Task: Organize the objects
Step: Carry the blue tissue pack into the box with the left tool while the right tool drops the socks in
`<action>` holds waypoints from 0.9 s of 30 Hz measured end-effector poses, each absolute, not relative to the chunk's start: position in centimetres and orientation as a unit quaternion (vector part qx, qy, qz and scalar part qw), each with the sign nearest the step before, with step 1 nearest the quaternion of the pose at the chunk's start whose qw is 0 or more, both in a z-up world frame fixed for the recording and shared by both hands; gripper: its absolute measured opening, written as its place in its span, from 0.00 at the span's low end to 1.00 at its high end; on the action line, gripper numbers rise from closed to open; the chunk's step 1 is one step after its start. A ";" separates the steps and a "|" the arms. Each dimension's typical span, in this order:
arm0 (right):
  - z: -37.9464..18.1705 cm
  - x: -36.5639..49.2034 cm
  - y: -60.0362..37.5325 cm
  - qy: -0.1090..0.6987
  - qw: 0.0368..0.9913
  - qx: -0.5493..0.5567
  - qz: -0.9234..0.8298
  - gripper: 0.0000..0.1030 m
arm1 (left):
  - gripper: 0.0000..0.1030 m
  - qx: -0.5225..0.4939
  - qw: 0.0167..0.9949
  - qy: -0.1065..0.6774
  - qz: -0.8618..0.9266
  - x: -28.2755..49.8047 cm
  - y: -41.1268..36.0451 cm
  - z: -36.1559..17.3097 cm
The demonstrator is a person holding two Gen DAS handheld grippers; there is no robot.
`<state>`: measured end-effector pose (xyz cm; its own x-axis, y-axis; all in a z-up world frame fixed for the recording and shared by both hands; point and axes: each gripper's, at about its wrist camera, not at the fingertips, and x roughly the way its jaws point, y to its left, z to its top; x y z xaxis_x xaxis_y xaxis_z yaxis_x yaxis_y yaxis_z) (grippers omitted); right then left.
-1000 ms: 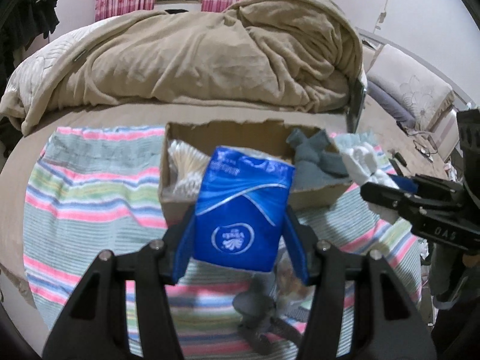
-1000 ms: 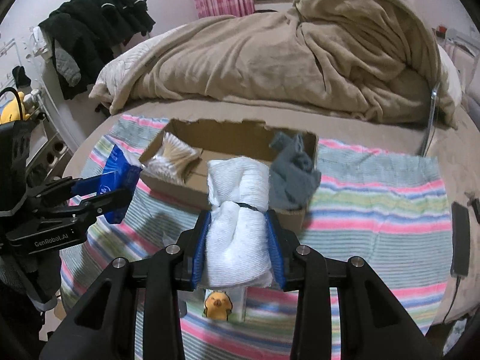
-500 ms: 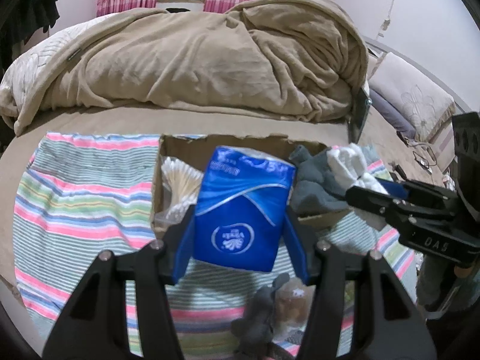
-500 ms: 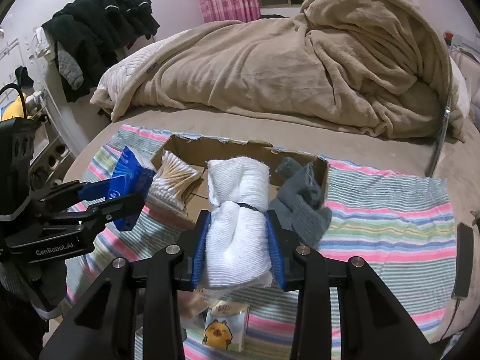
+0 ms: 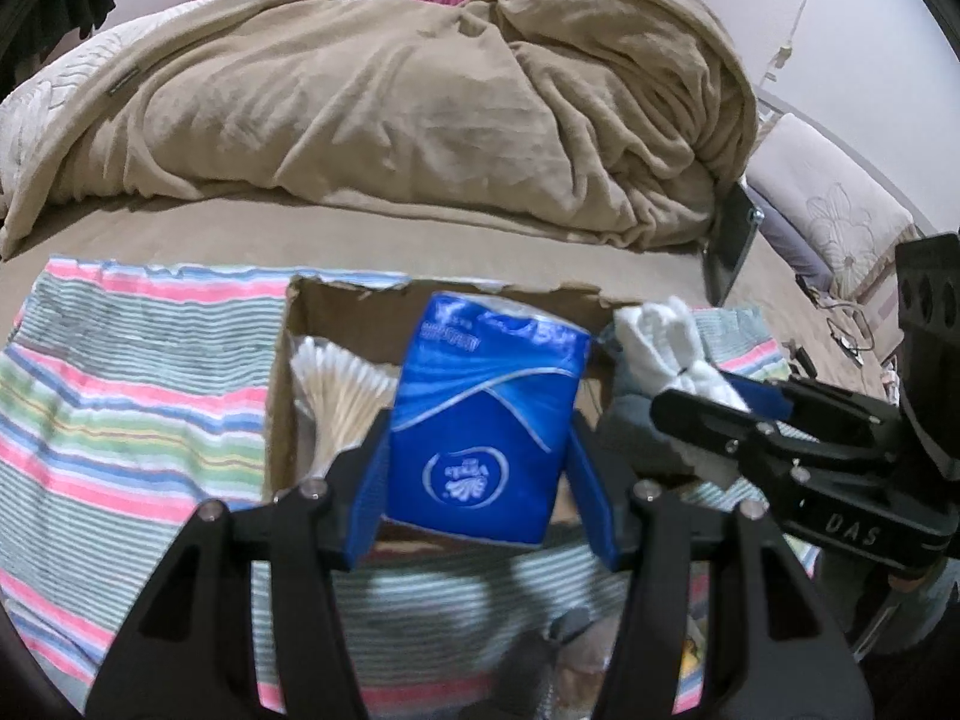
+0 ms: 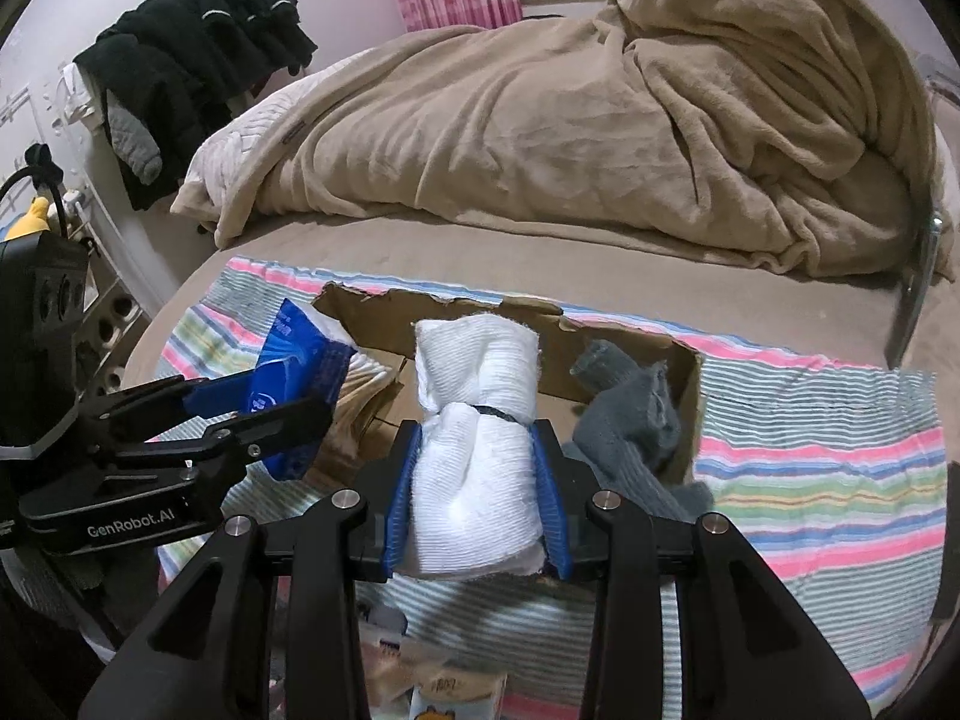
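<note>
**K:** Over the box (image 5: pixel 336 306), both loads are up. Tissue pack (image 5: pixel 486 426) is clamped in the left gripper (image 5: pixel 480 480), blue pads pressing its two sides, pack upright and hanging above the box's middle. White towel roll (image 6: pixel 474 450) is squeezed in the right gripper (image 6: pixel 477 504), pinched just below its black band, top half poking out over the box's near wall.

**M:** What's in the box?

**K:** Cotton swabs (image 5: pixel 336 384) bundled at the left end, grey cloth (image 6: pixel 636 420) slumped over the right wall, half in and half out. Free floor looks like the centre strip only.

**M:** Risks?

**K:** Three, my read.
1. Both grippers aim at the same gap and sit near each other. Lowering together, I'd expect the fingers to clash or one item to land on the other.
2. Pack is soft and gripped low. If it catches the near wall on the way down it could pivot out of the pads, or crush the swabs if it drifts left.
3. Towel is bulky. Dropped on the rim or on the grey cloth, it could roll back out onto the striped mat (image 6: pixel 810 468).

**M:** Box stable?

**K:** Torn cardboard on a mat on a bed. Likely shifts if nudged. Nothing pins it.

**M:** Suggest?

**K:** One at a time. Pack first, beside the swabs. Then the towel.
</note>
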<state>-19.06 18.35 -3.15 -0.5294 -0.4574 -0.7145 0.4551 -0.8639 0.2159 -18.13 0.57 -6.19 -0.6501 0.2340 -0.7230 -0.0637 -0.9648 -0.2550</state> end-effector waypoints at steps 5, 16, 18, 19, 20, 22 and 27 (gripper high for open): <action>-4.1 -20.3 17.8 -0.005 0.263 0.417 -0.870 0.37 | 0.55 -0.423 0.082 -0.099 0.897 -19.5 0.6 -7.4; -4.8 -21.2 17.1 -0.001 0.257 0.422 -0.869 0.44 | 0.67 -0.431 0.080 -0.103 0.893 -20.1 0.5 -8.0; -4.5 -21.1 17.3 -0.004 0.256 0.420 -0.871 0.45 | 0.67 -0.427 0.078 -0.103 0.895 -19.8 0.5 -7.6; -4.4 -21.0 17.5 -0.006 0.255 0.418 -0.872 0.45 | 0.67 -0.426 0.077 -0.103 0.896 -19.6 0.4 -7.4; -4.1 -20.9 17.6 -0.008 0.254 0.417 -0.873 0.45 | 0.67 -0.424 0.077 -0.103 0.897 -19.3 0.3 -7.1; -3.7 -20.4 17.9 -0.012 0.252 0.413 -0.875 0.45 | 0.67 -0.421 0.077 -0.103 0.898 -18.8 0.3 -6.7; -2.9 -18.7 18.6 -0.013 0.246 0.411 -0.878 0.45 | 0.67 -0.416 0.080 -0.099 0.901 -16.9 0.6 -5.6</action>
<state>-18.71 18.63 -2.91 -0.5413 -0.4432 -0.7146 0.4221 -0.8782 0.2250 -16.92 0.55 -5.60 -0.6416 0.2259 -0.7330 -0.0610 -0.9676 -0.2449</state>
